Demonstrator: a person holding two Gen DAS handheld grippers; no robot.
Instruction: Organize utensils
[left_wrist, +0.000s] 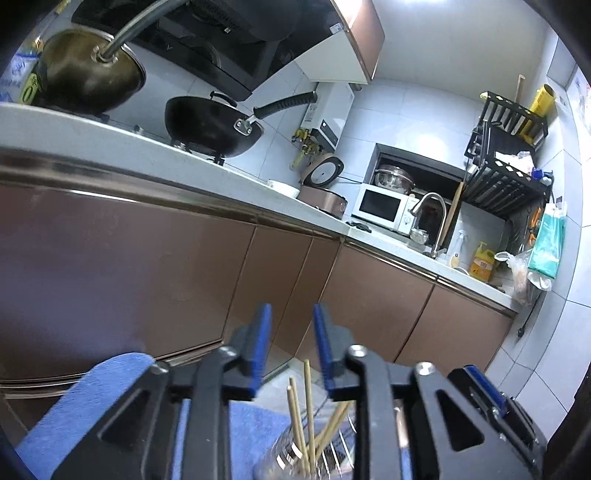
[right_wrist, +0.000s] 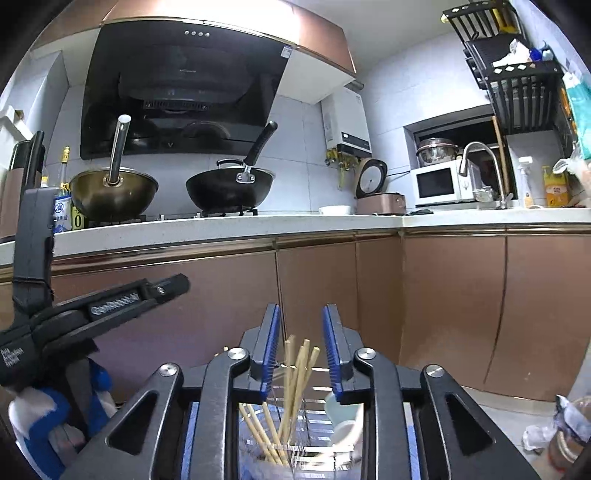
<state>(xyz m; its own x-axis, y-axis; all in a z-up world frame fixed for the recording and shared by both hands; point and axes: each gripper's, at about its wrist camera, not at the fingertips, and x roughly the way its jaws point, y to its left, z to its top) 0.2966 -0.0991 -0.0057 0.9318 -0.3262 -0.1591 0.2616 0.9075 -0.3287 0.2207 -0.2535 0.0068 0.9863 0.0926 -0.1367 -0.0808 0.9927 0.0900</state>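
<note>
**Chopsticks upright in the clear holder**

The wooden chopsticks (right_wrist: 291, 391) stand in the clear holder (right_wrist: 295, 443), long axes near vertical, tips up and fanning slightly apart. A white spoon (right_wrist: 345, 421) leans inside the holder at their right. The right gripper (right_wrist: 300, 350) hangs above the holder, jaws parted to a moderate gap and empty, with the chopstick tips rising between them. The left gripper (left_wrist: 291, 354), also parted and empty, hovers over the same holder (left_wrist: 295, 458), above the blue cloth (left_wrist: 92, 398).
</note>
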